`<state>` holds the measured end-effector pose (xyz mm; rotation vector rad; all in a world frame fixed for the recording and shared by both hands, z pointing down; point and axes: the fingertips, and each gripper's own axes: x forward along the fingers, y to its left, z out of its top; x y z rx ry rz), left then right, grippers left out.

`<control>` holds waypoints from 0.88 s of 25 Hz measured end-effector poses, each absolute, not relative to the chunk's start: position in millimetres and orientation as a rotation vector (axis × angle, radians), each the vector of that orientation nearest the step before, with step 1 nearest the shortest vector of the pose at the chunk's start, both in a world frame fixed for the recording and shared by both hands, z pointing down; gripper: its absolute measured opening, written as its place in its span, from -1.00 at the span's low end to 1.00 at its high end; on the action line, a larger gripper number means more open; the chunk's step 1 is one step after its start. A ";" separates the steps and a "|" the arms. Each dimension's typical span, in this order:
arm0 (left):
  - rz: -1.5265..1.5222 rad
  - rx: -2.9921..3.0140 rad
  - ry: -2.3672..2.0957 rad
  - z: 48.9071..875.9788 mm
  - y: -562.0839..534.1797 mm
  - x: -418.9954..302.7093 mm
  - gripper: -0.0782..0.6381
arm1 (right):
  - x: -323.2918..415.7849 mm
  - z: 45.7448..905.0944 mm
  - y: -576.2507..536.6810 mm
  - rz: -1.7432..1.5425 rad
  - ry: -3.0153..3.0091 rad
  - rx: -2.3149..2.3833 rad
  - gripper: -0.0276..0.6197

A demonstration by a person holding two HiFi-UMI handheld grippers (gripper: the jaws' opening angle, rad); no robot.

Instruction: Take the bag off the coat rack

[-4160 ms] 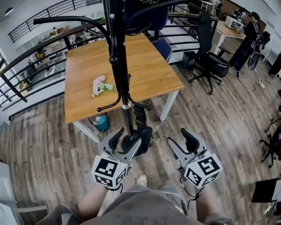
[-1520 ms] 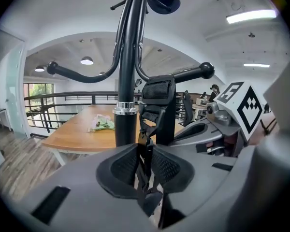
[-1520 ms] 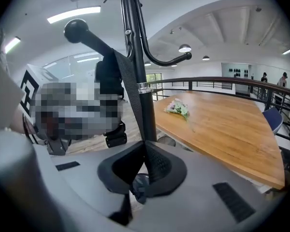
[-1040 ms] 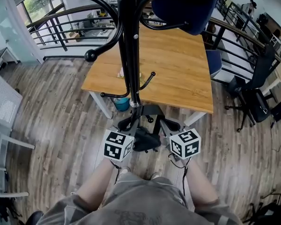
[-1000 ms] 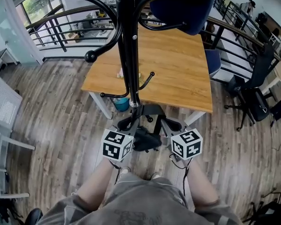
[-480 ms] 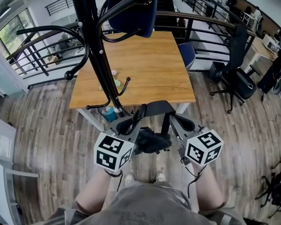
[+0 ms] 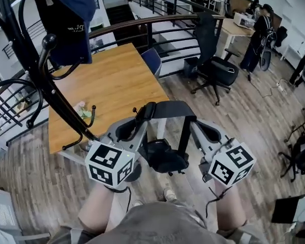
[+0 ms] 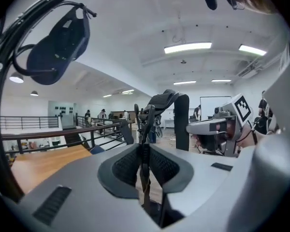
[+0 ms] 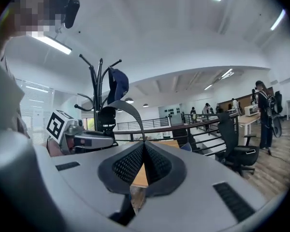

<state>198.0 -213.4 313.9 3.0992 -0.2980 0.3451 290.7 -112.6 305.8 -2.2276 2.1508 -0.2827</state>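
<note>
The black bag hangs between my two grippers by its wide black strap, off the coat rack, which stands to the left. My left gripper is shut on the strap's left end, near its buckle. My right gripper is shut on the strap's right end. In the left gripper view the pads pinch the strap as it arches over to the right gripper. In the right gripper view the strap curves up out of the shut right gripper.
A navy cap still hangs on an upper hook of the rack. A wooden table with a small toy stands behind the rack. A black railing and an office chair lie ahead to the right. The floor is wood.
Both grippers, still shut on the strap, have come up and away to the right of the rack's pole with the bag. The rack now sits at the view's left.
</note>
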 end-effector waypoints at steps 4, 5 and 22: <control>0.304 3.152 -0.105 298.2 -191.3 237.2 -0.60 | 311.0 283.9 -74.5 -0.206 2.018 -2.350 -0.82; 0.296 3.151 -0.063 295.9 -184.9 244.9 -0.60 | 314.2 280.2 -66.1 -0.192 1.998 -2.371 -0.82; 0.443 3.124 0.406 354.1 -90.3 324.1 -0.60 | 361.0 340.7 49.3 -0.352 1.635 -2.676 -0.82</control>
